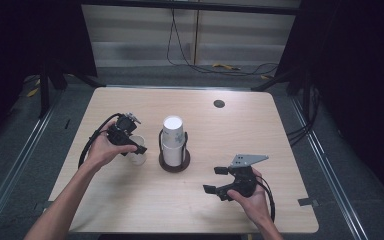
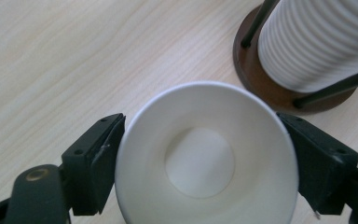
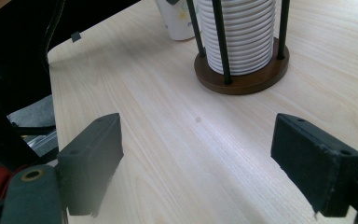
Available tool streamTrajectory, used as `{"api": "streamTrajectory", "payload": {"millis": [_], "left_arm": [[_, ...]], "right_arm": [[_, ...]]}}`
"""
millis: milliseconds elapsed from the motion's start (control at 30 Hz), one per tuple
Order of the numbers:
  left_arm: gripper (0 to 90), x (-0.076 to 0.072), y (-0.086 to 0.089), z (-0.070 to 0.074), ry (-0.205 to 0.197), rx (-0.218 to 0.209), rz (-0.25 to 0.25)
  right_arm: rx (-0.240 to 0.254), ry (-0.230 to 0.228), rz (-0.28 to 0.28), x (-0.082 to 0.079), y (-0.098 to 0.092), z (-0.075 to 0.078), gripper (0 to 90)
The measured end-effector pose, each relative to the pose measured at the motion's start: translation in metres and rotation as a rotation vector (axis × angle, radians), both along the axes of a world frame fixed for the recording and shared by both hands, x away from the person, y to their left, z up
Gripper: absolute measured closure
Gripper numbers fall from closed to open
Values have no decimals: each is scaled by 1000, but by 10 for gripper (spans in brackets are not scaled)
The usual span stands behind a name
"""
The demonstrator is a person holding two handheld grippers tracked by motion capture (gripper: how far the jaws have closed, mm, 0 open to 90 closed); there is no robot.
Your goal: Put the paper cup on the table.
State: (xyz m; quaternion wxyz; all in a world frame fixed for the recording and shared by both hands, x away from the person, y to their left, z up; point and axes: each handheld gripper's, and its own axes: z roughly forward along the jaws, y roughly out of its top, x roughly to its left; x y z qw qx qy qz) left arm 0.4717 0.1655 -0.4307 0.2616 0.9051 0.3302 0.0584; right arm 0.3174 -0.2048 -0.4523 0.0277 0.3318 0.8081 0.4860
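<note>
cup: we see a white paper cup upright on the table, mouth up, empty, just left of the holder in the high view
left gripper: we find it over that cup, pointing down; cup sits between its jaws
left jaws: we read them as spread wide at the rim; in the left gripper view the left pad shows a thin gap, the right pad sits right at the rim; we cannot tell if it touches
stack: we see a ribbed white stack of cups, upside down, inside the holder
holder: dark round wooden base with thin black rods around the stack; just beside the single cup, apart from it
right gripper: we see it low at the table's near right, well apart from the holder, jaws aimed left toward it
right jaws: wide, we see bare wood between them
single cup, right gripper view: we see it behind the holder, flower print on its side
</note>
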Motion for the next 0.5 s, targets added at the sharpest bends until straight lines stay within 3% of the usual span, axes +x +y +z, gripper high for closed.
{"api": "streamTrajectory", "payload": {"millis": [167,367,467,500], "left_arm": [[171,0,0,3,-15,-41,12],[171,-1,1,5,-60,-73,32],[171,-1,3,2,-48,-113,52],[172,0,4,2,-52,-108,55]], "right_arm": [[-2,2,0,0,1,0,164],[-5,1,1,0,1,0,164],[-6,-1,-2,0,0,0,163],[-5,-1,-2,-1,0,0,163]]}}
